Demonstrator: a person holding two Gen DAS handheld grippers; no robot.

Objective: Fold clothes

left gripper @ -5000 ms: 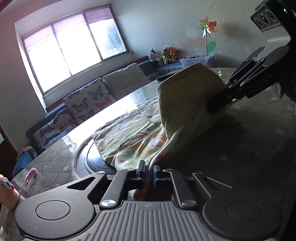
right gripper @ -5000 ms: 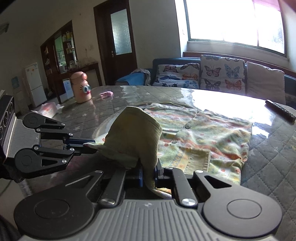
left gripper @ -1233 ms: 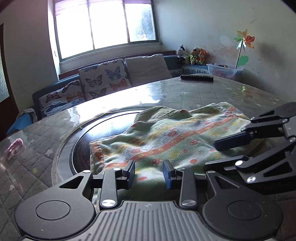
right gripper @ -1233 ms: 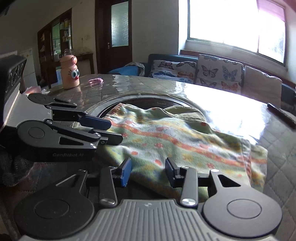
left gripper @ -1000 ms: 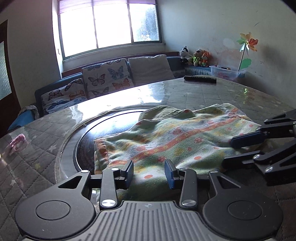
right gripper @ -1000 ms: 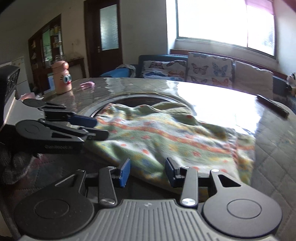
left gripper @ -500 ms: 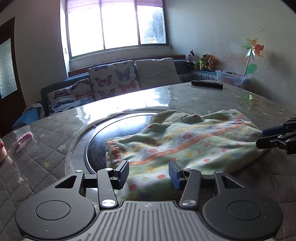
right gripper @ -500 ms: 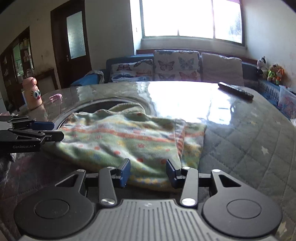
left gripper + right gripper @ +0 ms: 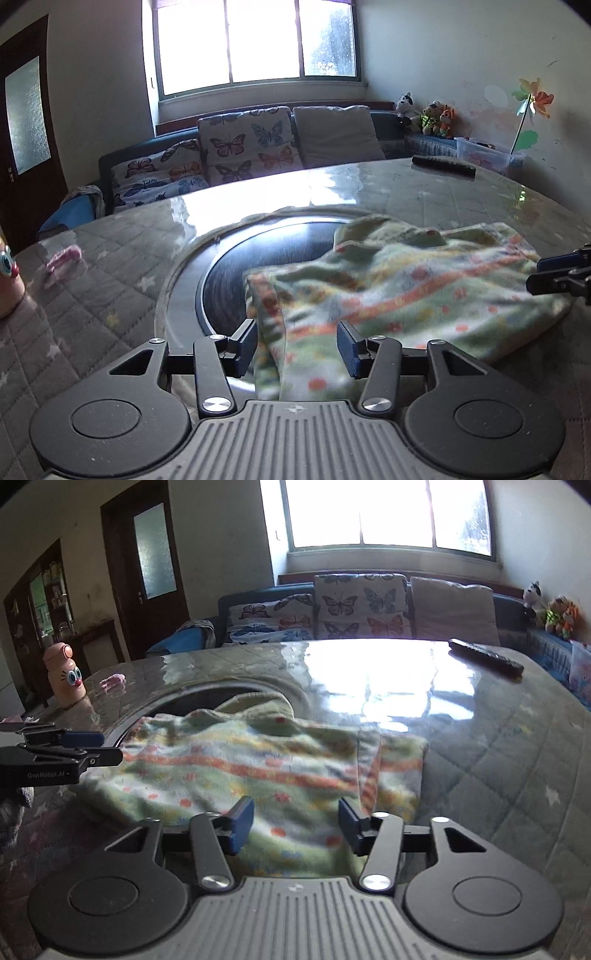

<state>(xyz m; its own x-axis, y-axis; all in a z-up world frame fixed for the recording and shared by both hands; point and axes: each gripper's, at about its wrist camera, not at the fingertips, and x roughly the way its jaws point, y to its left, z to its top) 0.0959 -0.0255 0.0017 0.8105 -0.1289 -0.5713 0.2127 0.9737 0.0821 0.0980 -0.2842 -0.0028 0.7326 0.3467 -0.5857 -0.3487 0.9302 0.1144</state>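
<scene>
Garment (image 9: 402,291) lies folded on quilted table (image 9: 517,746) before butterfly-cushioned sofa (image 9: 236,155); both grippers' jaws spread, empty.

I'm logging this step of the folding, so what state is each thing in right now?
Shirt: folded over, lying flat on the table, not gripped.
Left gripper: open, empty.
Right gripper: open, empty.
Bottle: upright, lid shut.
Remote: lying flat.
Door: shut.

My two wrist views, low over the tabletop (image 9: 424,184).
Both face the window-side edge, close above the shared folded garment (image 9: 406,288) (image 9: 258,768).
</scene>
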